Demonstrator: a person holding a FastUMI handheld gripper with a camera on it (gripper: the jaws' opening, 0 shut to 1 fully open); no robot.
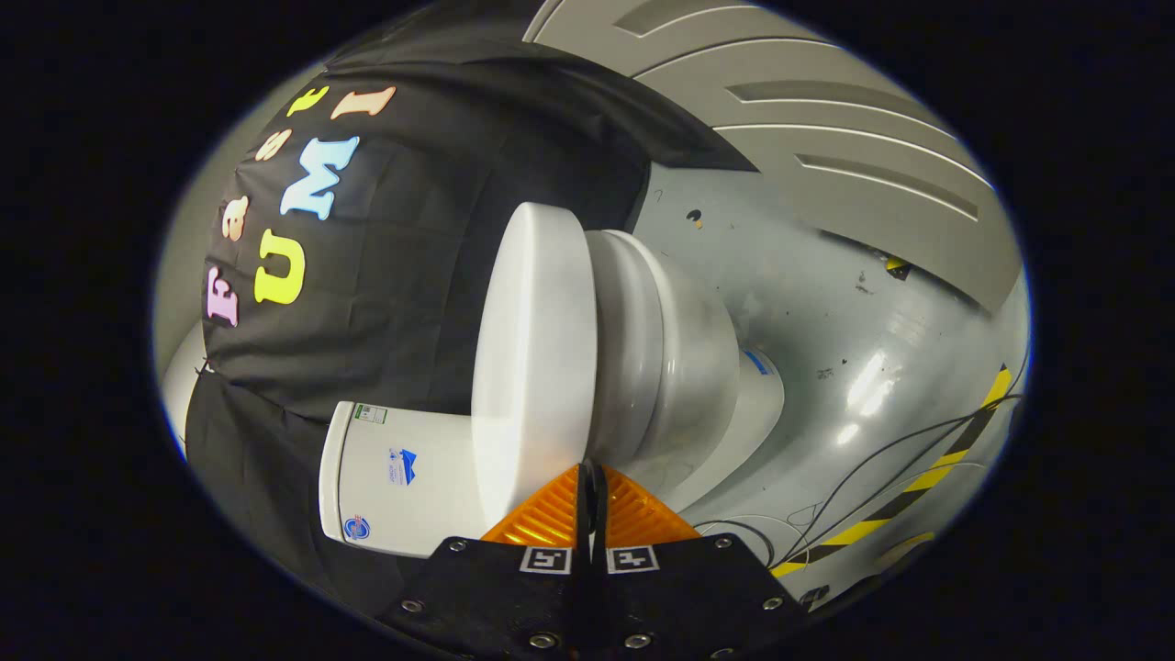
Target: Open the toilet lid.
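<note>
One view carries everything here, and it is rolled on its side, so the toilet (pixel 643 367) seems to lie sideways with the grey floor (pixel 826 303) running up beyond it. The toilet lid (pixel 537 358) is down, flat against the seat (pixel 633 349), its broad white top turned towards the cloth wall and its rim just ahead of the fingers. The tank (pixel 404 477) sits behind the lid's hinge end, close against the wall, as a fixed toilet would. Cables (pixel 881 477) trail over the floor near a yellow and black striped line (pixel 927 477), well clear of the bowl.

The hand-held gripper (pixel 590 487) is turned on its side, most likely so that its fingers meet the lid's edge along the line where lid and seat join. Its two fingers stand almost together, with only a thin slit between them, and nothing is caught in that slit. The tips reach to the lid's rim beside the seam; whether they touch it or stop just short I cannot tell. Lifting is not yet begun, by my judgement.
</note>
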